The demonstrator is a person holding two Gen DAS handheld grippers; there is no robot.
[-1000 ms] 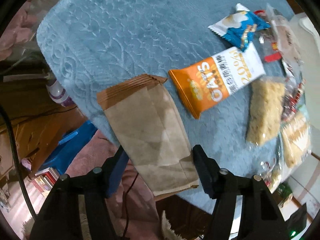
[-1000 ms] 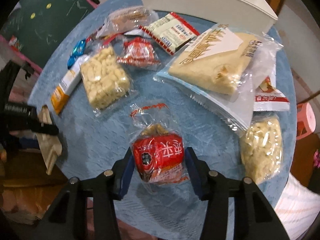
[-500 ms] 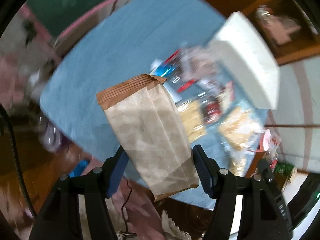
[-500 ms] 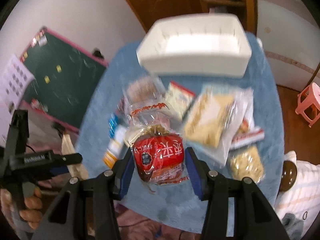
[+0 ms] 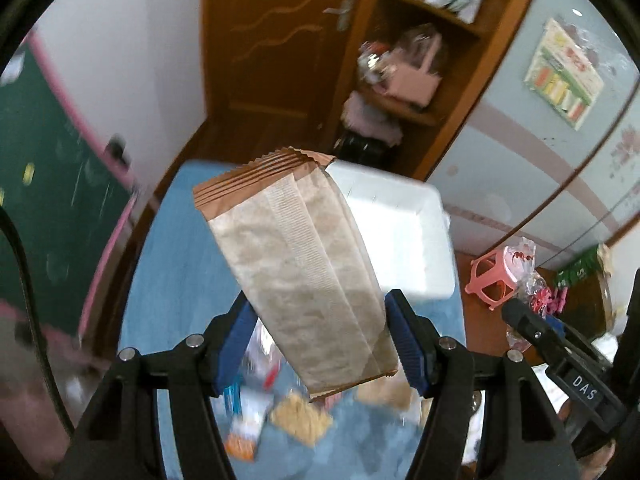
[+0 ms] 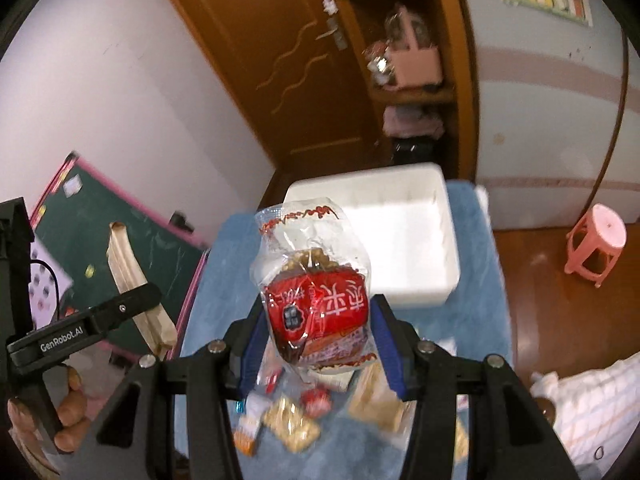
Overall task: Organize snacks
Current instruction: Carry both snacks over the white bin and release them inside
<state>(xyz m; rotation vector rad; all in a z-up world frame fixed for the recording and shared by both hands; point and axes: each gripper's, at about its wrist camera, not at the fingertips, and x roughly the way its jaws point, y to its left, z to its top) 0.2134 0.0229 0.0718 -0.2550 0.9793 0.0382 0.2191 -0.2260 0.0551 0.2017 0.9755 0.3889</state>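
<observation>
Both claws are up above the surface point(image 6: 484, 280), each loaded. The right claw point(image 6: 316, 336) is clamped on a clear snack packet with a red label point(image 6: 316, 308), its blue pads pressing the packet's two sides; the packet's long axis runs up the middle of the right wrist frame, straight along the fingers. Dead ahead, just above and right of the packet's top edge in that frame, sits the white foam box point(image 6: 400, 248), open side up. That is the line that matters: box directly beyond the packet. The left claw point(image 5: 320, 344) grips a flat brown paper bag point(image 5: 296, 272), its serrated mouth pointing to upper left, overlapping the box's left rim. Judging by that, the right claw has the cleaner run.
</observation>
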